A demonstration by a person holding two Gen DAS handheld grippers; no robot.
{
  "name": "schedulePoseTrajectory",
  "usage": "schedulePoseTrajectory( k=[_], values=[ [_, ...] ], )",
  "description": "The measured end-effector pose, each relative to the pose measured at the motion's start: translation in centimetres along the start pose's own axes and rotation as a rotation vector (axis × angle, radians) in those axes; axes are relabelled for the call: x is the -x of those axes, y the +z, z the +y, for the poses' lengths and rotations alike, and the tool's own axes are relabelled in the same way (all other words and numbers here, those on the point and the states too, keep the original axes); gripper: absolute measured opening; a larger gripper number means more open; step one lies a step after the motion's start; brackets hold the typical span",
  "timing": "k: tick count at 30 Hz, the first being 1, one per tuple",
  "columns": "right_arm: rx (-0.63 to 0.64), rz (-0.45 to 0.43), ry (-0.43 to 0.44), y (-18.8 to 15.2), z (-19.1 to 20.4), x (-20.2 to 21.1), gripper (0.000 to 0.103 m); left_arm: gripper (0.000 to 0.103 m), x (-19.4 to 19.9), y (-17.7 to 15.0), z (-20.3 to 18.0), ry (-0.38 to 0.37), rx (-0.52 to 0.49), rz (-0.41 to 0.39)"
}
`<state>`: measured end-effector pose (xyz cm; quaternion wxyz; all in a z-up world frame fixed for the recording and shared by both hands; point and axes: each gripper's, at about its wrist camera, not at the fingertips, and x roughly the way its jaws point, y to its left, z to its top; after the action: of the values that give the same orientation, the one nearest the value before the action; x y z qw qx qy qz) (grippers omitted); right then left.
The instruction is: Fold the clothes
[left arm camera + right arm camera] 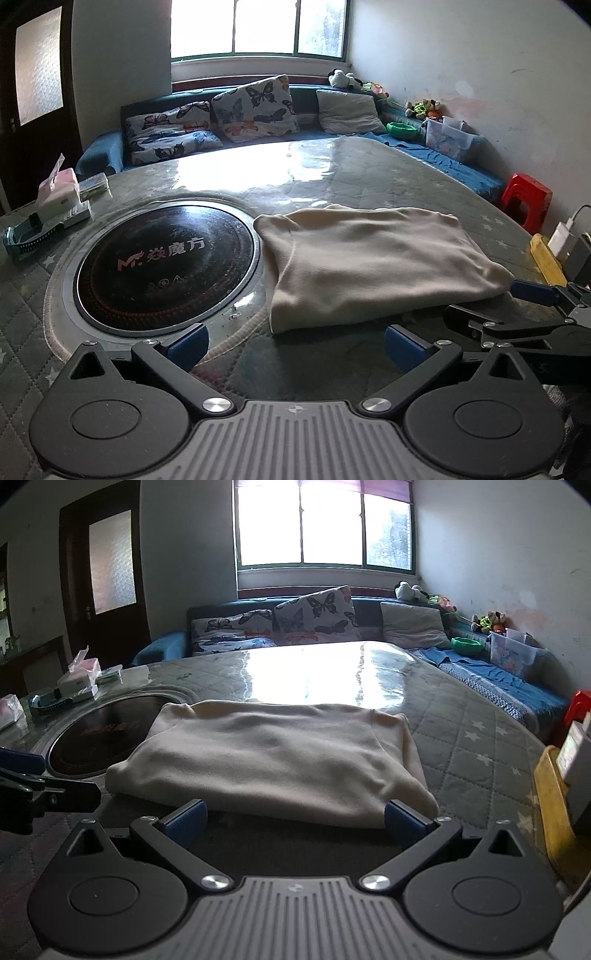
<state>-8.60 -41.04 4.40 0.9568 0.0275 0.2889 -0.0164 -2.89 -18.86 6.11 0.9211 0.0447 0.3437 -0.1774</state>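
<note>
Tabletop [369, 177] is round, quilted cover with stars under clear plastic, glare from the window. Set into it, a black induction hob [166, 258] with a logo "MF" and three Chinese characters in pale print; small icons under that, too small to read.

Cream garment [369, 258], folded into a rough rectangle, lies flat on the tabletop just right of the hob, its left edge overlapping the hob's metal ring. In the right wrist view the same garment [269, 760] sits straight ahead of me.

My left gripper [295, 341] is low over the tabletop at the near edge, level, jaws spread wide, nothing between them; blue pads [188, 343] straddle the garment's near left corner without touching it. My right gripper [293, 819] is also spread wide, empty, low and level, right pad [402, 819] against the garment's near right hem, left pad just short of it. From the left view the right gripper [532, 295] comes in from the right, one blue finger touching the garment's right corner.

Containers: clear plastic bin [450, 138] on the blue sofa cover, printed items inside, can't tell what. Green bowl [402, 130] beside it. Tissue pack [61, 188] on the far left, tissue poking out; print on it unreadable.
</note>
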Motion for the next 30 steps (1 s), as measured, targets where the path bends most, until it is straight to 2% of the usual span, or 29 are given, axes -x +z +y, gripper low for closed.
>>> schedulePoseTrajectory(
  k=[30],
  values=[
    [-0.024,-0.041,-0.014,-1.9,0.3,4.3,0.103,0.103,3.3,-2.4,-2.3,-0.028,-0.036,-0.042]
  ],
)
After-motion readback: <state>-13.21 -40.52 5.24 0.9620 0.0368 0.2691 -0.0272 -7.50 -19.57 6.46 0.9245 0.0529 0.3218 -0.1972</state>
